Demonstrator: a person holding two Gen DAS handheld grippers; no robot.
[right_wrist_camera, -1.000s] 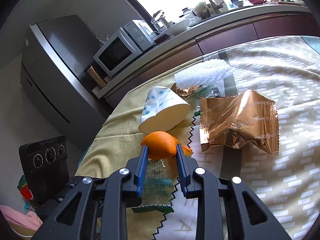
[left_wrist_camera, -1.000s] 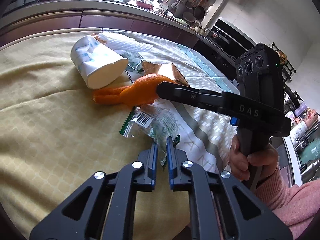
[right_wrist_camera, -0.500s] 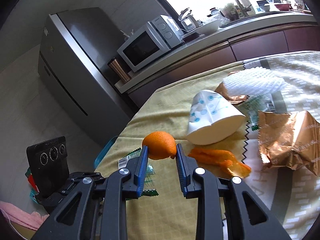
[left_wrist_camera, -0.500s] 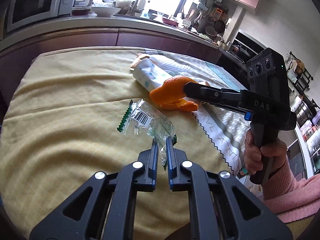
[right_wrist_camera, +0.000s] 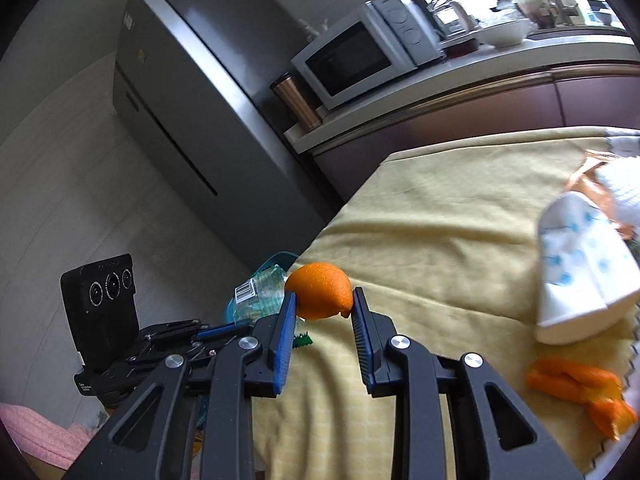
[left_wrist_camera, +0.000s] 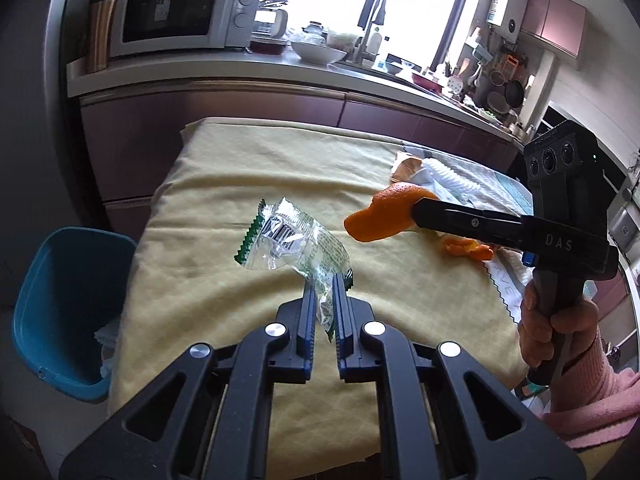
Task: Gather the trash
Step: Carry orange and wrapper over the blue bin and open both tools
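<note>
Paper cup [right_wrist_camera: 580, 264] and peel scraps [right_wrist_camera: 576, 384] blurred, edge-cropped.

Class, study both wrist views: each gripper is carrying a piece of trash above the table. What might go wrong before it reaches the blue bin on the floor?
1. The left gripper pinches only one corner of the clear wrapper; the thin film might slip free.
2. The right gripper holds a curved orange peel at its fingertips; it could pop out.
3. The blue bin sits low beside the table, so a drop might miss.

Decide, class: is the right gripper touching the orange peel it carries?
Touching. The right wrist view shows both fingers of the right gripper pressed against the orange peel, held above the tablecloth.
</note>
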